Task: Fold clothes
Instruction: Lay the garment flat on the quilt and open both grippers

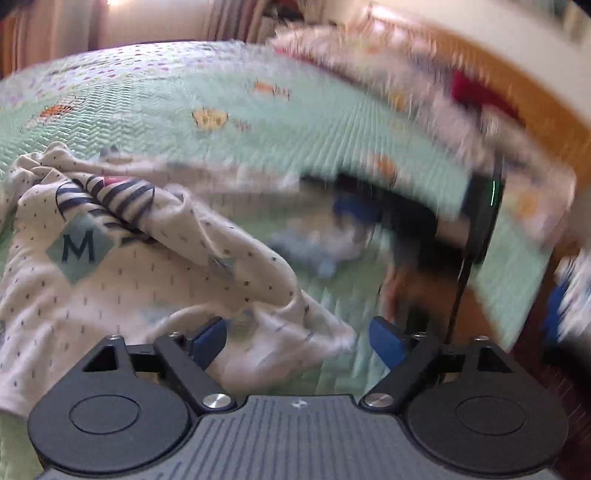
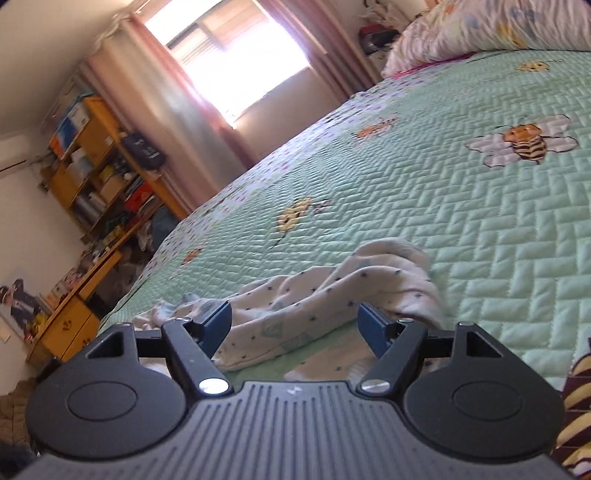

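Note:
A white garment with small dark specks, navy stripes and a teal diamond bearing the letter M lies crumpled on the green quilted bedspread. My left gripper stands open just over its near edge, and a fold of cloth lies between the blue pads without being pressed. In the right wrist view a bunched part of the same speckled garment rests on the bedspread. My right gripper is open around it. A blurred black shape with a hand shows to the right in the left wrist view.
Pillows and a floral duvet are piled at the head of the bed. Wooden shelves and a desk stand beyond the bed's far side, next to a curtained window. The wooden bed frame runs along the right.

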`<state>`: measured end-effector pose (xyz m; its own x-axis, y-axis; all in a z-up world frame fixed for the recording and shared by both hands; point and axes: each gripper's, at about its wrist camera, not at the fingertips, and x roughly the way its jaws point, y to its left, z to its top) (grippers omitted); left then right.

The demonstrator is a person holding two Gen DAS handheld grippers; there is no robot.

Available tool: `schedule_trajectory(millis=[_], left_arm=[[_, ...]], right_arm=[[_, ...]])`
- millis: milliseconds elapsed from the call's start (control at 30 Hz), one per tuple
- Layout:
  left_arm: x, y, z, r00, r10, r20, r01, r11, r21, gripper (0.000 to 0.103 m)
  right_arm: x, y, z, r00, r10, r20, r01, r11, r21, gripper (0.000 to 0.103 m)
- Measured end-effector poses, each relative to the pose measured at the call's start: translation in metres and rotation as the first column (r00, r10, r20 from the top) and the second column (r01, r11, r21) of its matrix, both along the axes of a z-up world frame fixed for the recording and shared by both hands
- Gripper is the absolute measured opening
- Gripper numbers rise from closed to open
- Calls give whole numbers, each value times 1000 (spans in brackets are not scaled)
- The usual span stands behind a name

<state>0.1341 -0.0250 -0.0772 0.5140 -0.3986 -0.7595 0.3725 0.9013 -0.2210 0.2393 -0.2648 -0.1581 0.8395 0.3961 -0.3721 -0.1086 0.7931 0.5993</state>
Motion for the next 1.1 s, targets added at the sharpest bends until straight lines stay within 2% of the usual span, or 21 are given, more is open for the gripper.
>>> schedule_trajectory(millis=[33,100,167,200,233,267,300,333,367,400,433,467,500,567,600,667,767,833,900,967,1100], left_arm=[[-8,0,-4,1000,-9,11,9,1000,13,74],[-24,11,-5,998,12,60,-13,1000,17,75],[-33,43,2,982,132,133,-135,991,17,76],[-37,60,6,965,199,170,-204,979,13,79],[-40,81,10,935,291,200,-298,954,4,86],[-42,103,11,893,398,208,-406,914,-5,88],[-44,126,11,842,498,205,-507,862,-10,90],[-45,148,11,780,592,202,-602,799,-15,90],[-46,169,9,726,663,182,-673,740,-11,90],[-46,187,4,683,715,149,-722,692,-4,90],[-47,201,-2,649,753,111,-757,654,-9,90],[-47,213,-9,627,776,70,-777,629,-25,90],[-46,222,-15,616,788,29,-786,616,-44,90],[-47,232,-28,620,784,-29,-784,618,-59,88],[-47,232,-32,633,774,-28,-774,632,-44,87],[-46,223,-37,680,732,41,-733,678,53,86],[-52,204,-37,773,603,195,-634,739,228,86],[-58,193,-35,818,518,250,-574,767,286,87],[-59,186,-34,829,484,279,-556,763,329,88],[-54,185,-39,835,479,270,-549,762,345,88],[-45,188,-47,825,496,270,-564,755,334,88]], right_arm=[[-1,0,1,1000,-3,6,3,1000,-3,76],[-3,2,3,1000,3,23,-3,1000,-12,76],[-6,7,6,998,32,45,-31,999,-13,77],[-7,9,7,997,53,58,-52,999,-10,78],[-9,12,8,994,77,72,-77,997,-4,78],[-10,16,10,990,106,91,-107,994,0,79],[-12,21,12,984,139,112,-140,990,4,79],[-13,25,15,975,175,134,-178,984,7,80],[-15,31,17,965,214,150,-219,976,14,81],[-16,36,18,954,253,162,-260,965,23,82],[-17,42,18,943,287,167,-296,955,31,82],[-18,47,17,934,317,167,-328,944,41,82],[-18,51,16,927,338,164,-350,936,45,82],[-19,56,16,924,351,152,-359,933,30,82],[-19,57,15,923,355,146,-362,932,20,82],[-19,56,15,928,347,138,-351,936,5,82],[-15,47,14,937,323,131,-328,944,23,82],[-13,42,11,943,309,121,-316,948,45,82],[-12,40,9,946,304,111,-311,949,53,82],[-13,41,9,946,307,107,-314,948,46,82],[-13,47,10,941,321,106,-324,946,13,82]])
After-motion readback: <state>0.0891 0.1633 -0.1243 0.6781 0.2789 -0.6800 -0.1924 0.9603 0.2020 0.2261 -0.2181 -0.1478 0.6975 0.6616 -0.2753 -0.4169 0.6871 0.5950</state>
